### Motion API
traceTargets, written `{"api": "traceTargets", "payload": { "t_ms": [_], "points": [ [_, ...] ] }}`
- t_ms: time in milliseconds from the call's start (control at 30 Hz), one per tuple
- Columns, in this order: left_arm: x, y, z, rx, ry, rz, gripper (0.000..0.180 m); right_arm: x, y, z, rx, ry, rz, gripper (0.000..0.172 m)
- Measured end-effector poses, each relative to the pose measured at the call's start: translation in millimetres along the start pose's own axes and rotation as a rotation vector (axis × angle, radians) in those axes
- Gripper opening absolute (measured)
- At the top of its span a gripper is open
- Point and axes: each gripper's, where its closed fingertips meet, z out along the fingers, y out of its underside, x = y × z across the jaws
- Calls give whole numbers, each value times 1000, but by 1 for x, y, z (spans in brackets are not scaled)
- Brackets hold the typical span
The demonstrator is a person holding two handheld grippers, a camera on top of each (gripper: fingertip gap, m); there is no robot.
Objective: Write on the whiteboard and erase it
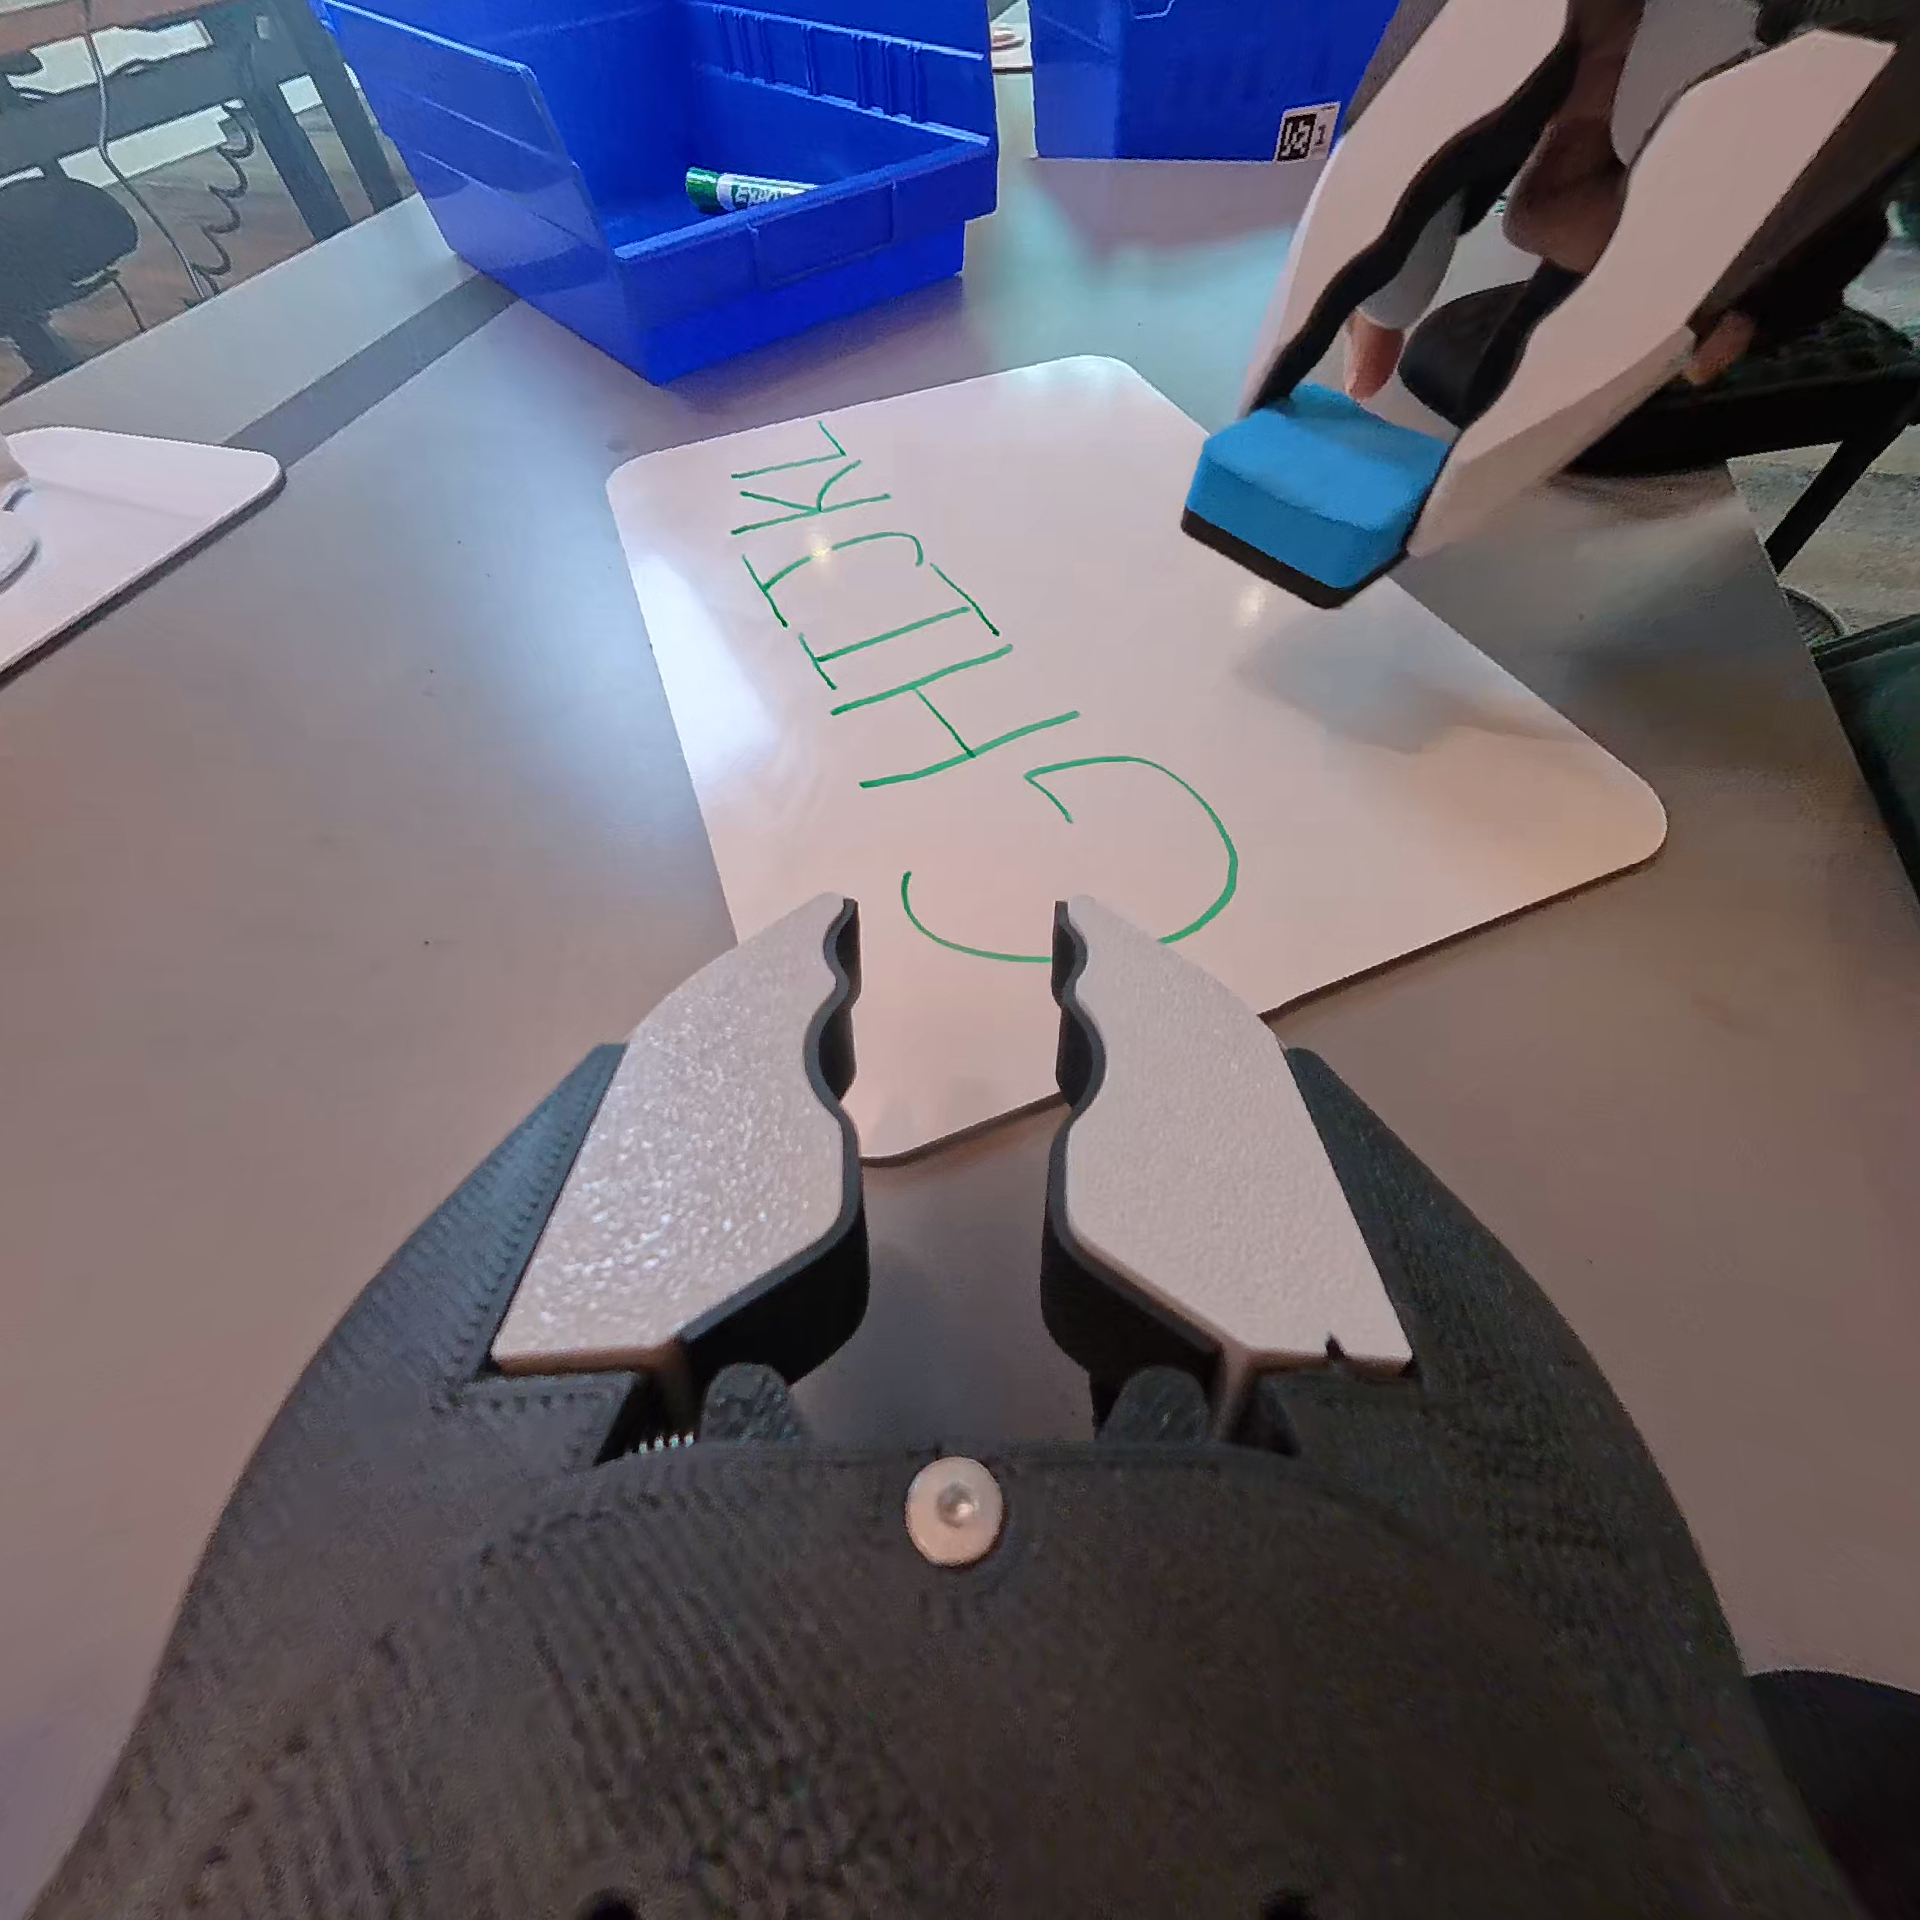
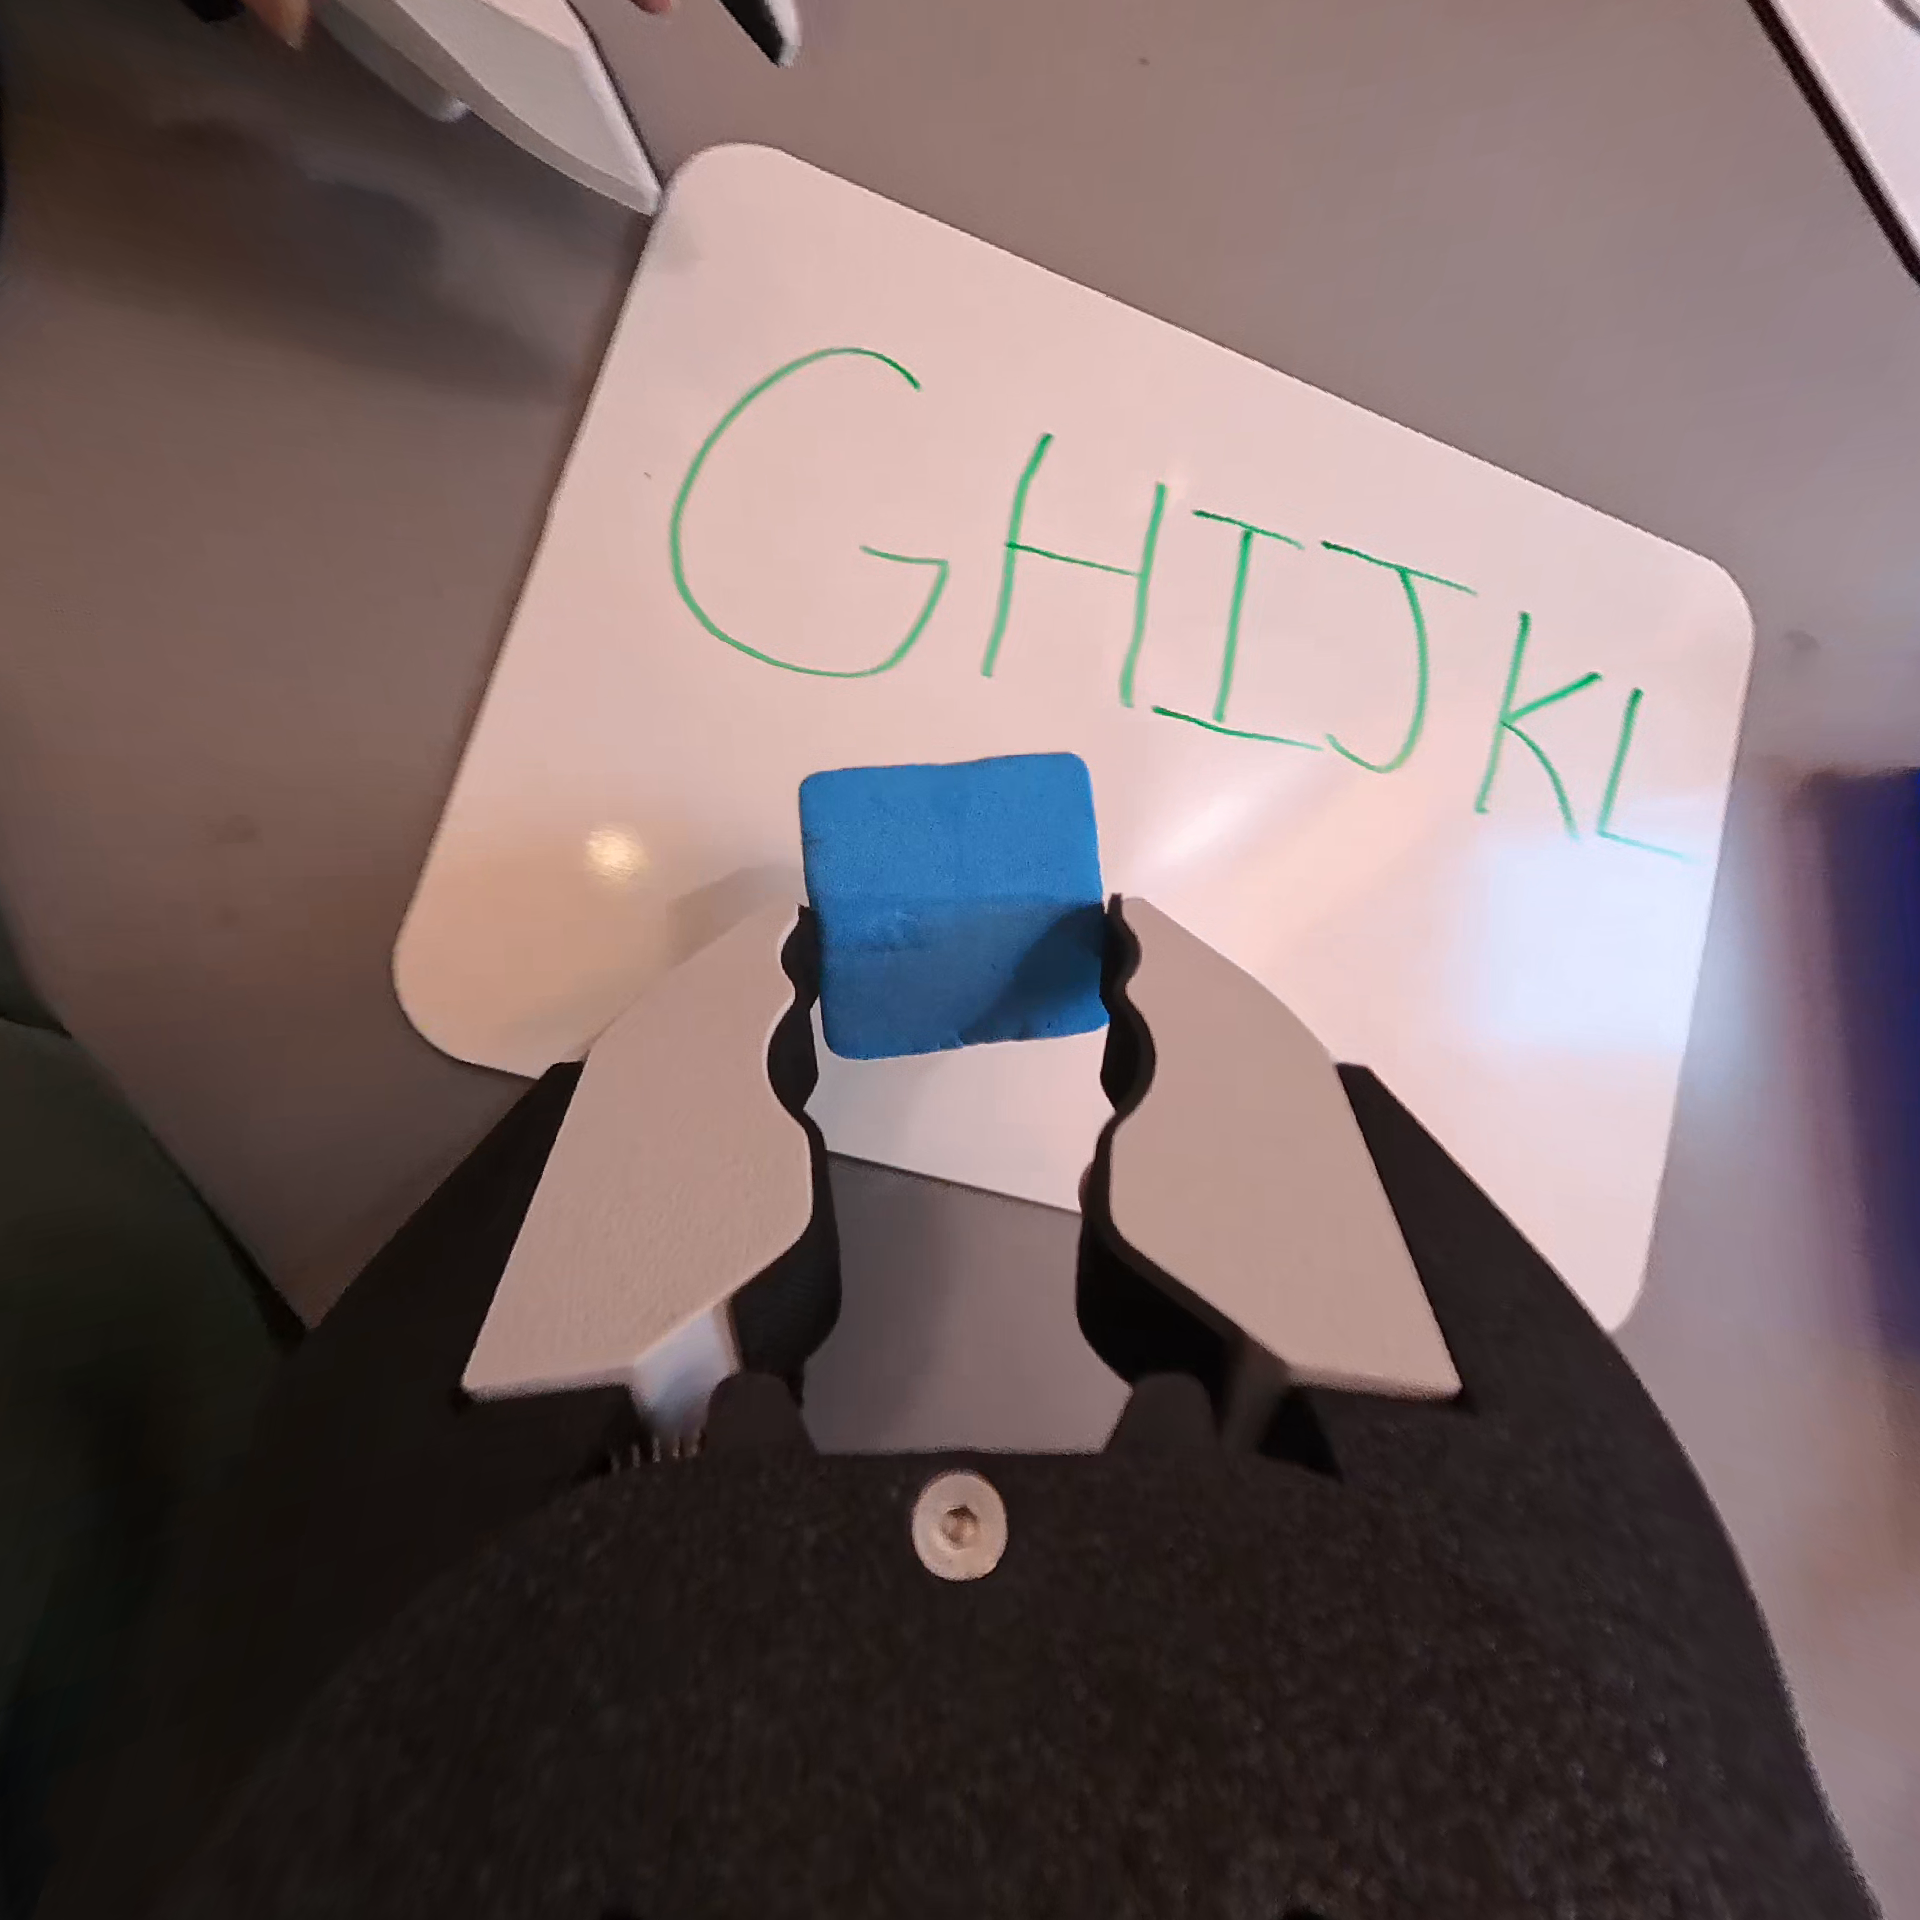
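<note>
A white whiteboard (image 1: 1299, 707) lies flat on the grey table, with green letters (image 1: 935, 665) written along it. It also shows in the right wrist view (image 2: 1351, 987), with the green letters (image 2: 1143, 582) across it. My right gripper (image 2: 954, 914) is shut on a blue eraser (image 2: 951, 904) with a black underside and holds it just above the board's near part. In the left wrist view the blue eraser (image 1: 1314, 488) hangs over the board's far right corner. My left gripper (image 1: 956, 914) is open and empty over the board's near end.
A blue bin (image 1: 665, 156) at the back holds a green marker (image 1: 743, 192). A second blue bin (image 1: 1174, 73) stands to its right. A white base plate (image 1: 125, 509) lies at the left. A person's hand (image 1: 1558, 187) holds the right gripper. The tips of one gripper are about 15 cm away from the tips of the other.
</note>
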Motion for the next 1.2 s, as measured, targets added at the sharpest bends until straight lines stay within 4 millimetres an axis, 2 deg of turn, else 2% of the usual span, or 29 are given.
{"api": "traceTargets", "payload": {
  "t_ms": [600,867,1067,1200],
  "points": [
    [-1,2,1,-18,-6,13,35,88,12,-7,-34,60,74,52],
    [-1,2,1,-16,-8,8,35,126,17,10,-46,95,99,53],
    [1,2,2,-25,-9,35,33,144,16,29,-15,72,111,53],
    [27,-13,5,-15,31,117,31,153,17,43,5,51,119,53]
  ]
}}
